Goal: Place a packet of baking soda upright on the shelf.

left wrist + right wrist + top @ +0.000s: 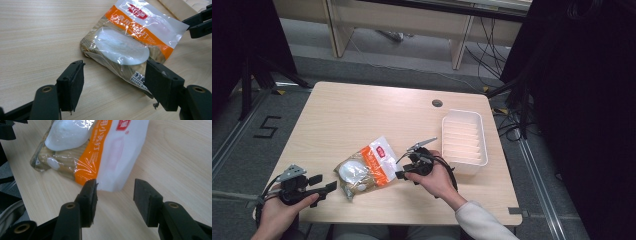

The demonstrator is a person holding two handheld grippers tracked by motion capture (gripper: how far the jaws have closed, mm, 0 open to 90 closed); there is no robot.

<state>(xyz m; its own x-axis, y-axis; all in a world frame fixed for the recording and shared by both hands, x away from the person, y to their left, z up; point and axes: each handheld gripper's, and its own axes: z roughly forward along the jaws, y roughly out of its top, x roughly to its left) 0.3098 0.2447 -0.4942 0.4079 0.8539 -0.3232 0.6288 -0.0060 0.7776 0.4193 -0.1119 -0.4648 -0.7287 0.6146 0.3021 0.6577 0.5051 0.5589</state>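
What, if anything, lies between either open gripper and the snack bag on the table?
Nothing visible does. The left gripper is open with the bag's bottom corner just ahead of its jaws. The right gripper is open at the bag's white sealed end, with bare table in between.

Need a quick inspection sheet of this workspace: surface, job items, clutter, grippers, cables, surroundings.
Surface: light wood table, round grommet hole near the far edge.
Job's things: clear and orange food bag lying flat near the front edge, white powder showing inside; it lies between the two grippers.
Clutter: white ribbed tray at the table's right side, looks empty.
Grippers: left gripper open, jaws pointed at the bag's lower end, not touching; right gripper open, jaws just short of the bag's white sealed end.
Cables: black cable trails from each gripper; loose cables on the floor behind the table.
Surroundings: grey floor marked with a 5, wooden furniture legs behind, dark curtains either side.
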